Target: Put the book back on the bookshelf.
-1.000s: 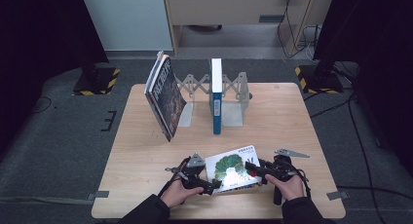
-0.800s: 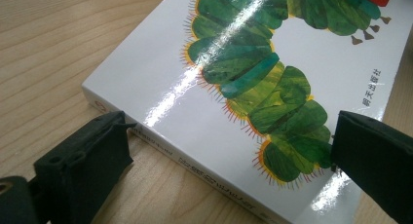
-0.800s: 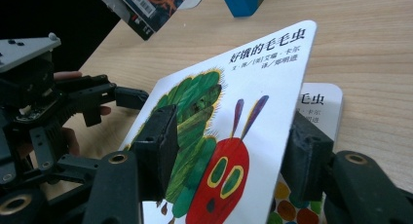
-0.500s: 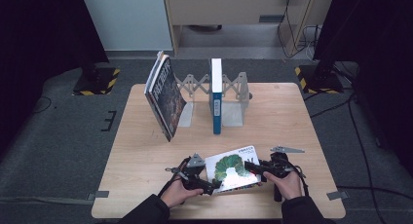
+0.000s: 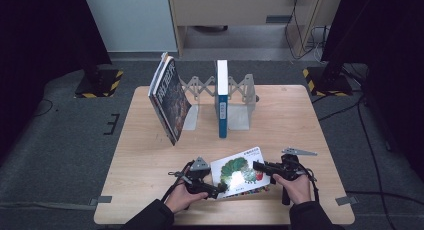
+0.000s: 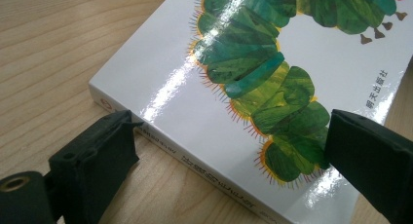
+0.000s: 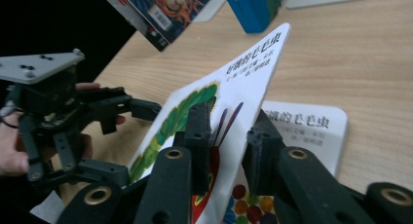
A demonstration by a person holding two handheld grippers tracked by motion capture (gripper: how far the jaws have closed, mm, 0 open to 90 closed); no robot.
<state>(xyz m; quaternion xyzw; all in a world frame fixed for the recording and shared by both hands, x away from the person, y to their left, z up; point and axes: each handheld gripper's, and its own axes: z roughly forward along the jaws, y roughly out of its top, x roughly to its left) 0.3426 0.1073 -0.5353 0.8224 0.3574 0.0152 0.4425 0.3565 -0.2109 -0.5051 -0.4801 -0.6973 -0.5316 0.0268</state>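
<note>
A white picture book (image 5: 239, 171) with a green caterpillar on its cover lies near the table's front edge. My right gripper (image 5: 258, 166) is at the book's right side. Its jaws have just been closing and are now shut on the front cover's edge (image 7: 253, 83), which is raised off the title page (image 7: 311, 131). My left gripper (image 5: 218, 190) is at the book's left corner, open. One of its jaws stands by the spine (image 6: 195, 160) and the other over the cover (image 6: 272, 78); the gripper (image 6: 229, 136) straddles that corner.
Behind the book stands an accordion book rack (image 5: 243, 92) with metal bookends. A blue and white book (image 5: 222, 97) is upright in it, and a dark book (image 5: 170, 101) leans at its left. Bare wooden table (image 5: 310, 120) lies to either side.
The right gripper has shifted slightly at the book's right edge and its jaws have narrowed onto the cover. The left hand and the books in the rack have not moved.
</note>
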